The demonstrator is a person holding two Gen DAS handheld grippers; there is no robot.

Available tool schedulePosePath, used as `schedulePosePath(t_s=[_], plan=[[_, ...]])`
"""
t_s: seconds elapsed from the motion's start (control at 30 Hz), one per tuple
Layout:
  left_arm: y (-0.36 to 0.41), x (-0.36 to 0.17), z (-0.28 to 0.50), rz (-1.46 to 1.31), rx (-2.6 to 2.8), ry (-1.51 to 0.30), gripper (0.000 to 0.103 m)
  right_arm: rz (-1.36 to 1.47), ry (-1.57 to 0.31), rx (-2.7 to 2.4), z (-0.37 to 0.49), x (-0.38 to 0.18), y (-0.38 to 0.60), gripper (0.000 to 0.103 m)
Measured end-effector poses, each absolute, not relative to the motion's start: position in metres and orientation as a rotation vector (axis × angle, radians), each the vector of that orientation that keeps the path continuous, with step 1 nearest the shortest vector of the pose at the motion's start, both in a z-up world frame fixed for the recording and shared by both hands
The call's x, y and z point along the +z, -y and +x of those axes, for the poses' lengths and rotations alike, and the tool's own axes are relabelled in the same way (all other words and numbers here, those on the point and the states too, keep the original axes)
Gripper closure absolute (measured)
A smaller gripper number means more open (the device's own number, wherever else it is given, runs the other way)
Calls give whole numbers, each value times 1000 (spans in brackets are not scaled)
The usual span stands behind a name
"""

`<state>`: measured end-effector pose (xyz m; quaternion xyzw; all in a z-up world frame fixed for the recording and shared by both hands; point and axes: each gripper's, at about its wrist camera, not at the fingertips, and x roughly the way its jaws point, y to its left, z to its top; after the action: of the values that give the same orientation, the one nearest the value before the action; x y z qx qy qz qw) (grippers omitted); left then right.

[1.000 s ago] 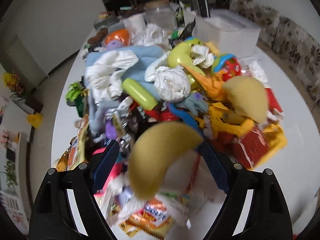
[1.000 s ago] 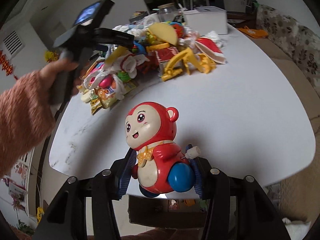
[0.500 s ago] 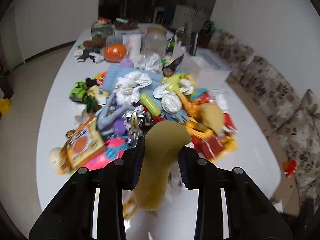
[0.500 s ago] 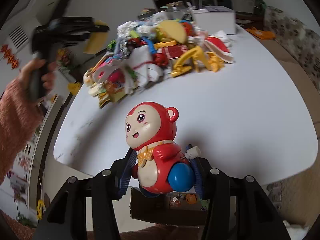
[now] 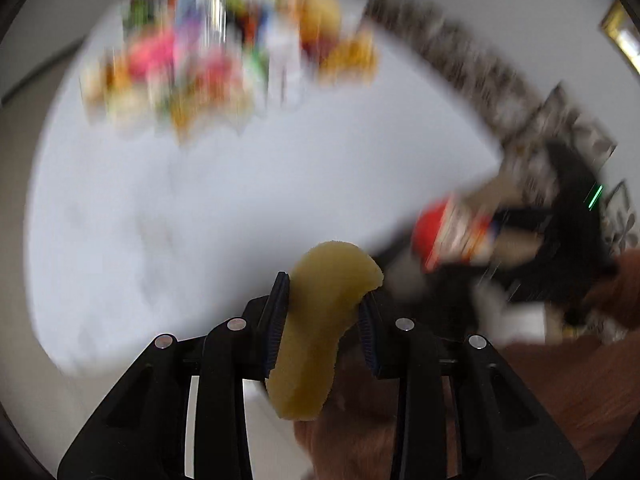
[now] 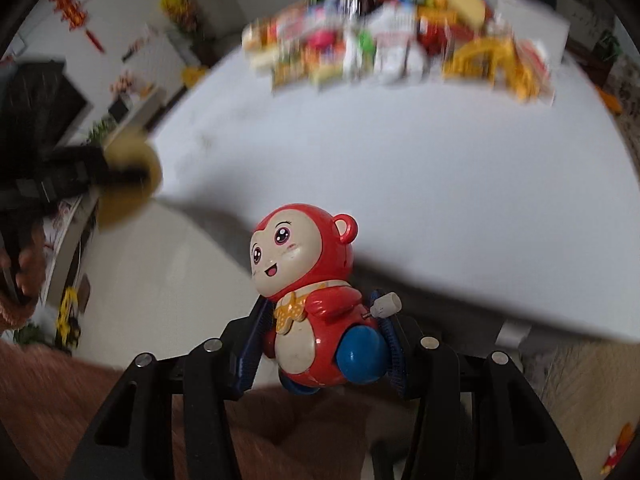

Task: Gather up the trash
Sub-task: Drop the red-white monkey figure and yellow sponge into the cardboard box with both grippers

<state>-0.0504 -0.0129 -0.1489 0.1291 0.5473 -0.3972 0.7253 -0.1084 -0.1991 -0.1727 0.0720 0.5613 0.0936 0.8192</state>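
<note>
A sponge (image 5: 320,316) is clamped in the left gripper (image 5: 323,320) and a toy (image 6: 316,308) in the right gripper (image 6: 324,344) (both lifted clear), while the pile (image 6: 400,44) at the frame's top is left unsorted.

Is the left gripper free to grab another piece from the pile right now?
Probably not. The left gripper is shut on a yellow sponge, so its jaws are full, and the pile lies across the table, far from it.
</note>
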Motion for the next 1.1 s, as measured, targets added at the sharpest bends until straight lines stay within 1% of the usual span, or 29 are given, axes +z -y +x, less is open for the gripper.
schedulePosePath(t_s=[0.1,0.2,0.23,0.27,0.3,0.33,0.37,0.4,0.47,0.57,0.6,0.67,0.8,0.9,0.97,1.0,1.03,1.07,1.1], plan=[[15,-223,-78,332,-858,-1348,71,142,-1311,179,-123,-222,194,53],[29,-287,-92,405,-815,-1404,69,135,-1387,146,-130,-275,188,53],[35,-309,-93,428,-786,-1419,66,135,-1400,133,-131,-294,188,52],[42,-330,-91,440,-762,-1430,58,135,-1414,116,-131,-310,189,52],[46,-345,-89,441,-755,-1440,53,140,-1429,97,-130,-324,190,52],[51,-360,-87,453,-729,-1452,46,153,-1444,69,-128,-342,193,41],[56,-383,-81,464,-681,-1487,43,146,-1451,29,-126,-357,197,26],[59,-398,-76,448,-667,-1521,43,134,-1456,-10,-123,-371,200,23],[64,-423,-68,455,-612,-1559,43,142,-1475,-35,-119,-390,205,25],[63,-440,-60,463,-565,-1581,43,150,-1515,-73,-117,-411,211,26],[63,-442,-58,457,-548,-1584,42,155,-1519,-77,-117,-413,210,26],[60,-439,-55,437,-539,-1584,36,169,-1515,-68,-119,-409,209,26],[47,-414,-62,421,-536,-1576,35,193,-1507,-21,-122,-387,204,26],[40,-386,-65,402,-568,-1570,35,185,-1459,48,-123,-344,196,26],[35,-358,-69,389,-600,-1556,35,172,-1383,109,-121,-295,188,25],[30,-332,-71,376,-619,-1529,35,176,-1357,129,-121,-277,186,24],[28,-320,-75,365,-624,-1511,35,195,-1307,168,-119,-247,185,22],[20,-292,-76,331,-638,-1478,34,211,-1259,196,-117,-222,184,20],[15,-272,-75,304,-647,-1451,32,219,-1219,215,-114,-204,183,19]])
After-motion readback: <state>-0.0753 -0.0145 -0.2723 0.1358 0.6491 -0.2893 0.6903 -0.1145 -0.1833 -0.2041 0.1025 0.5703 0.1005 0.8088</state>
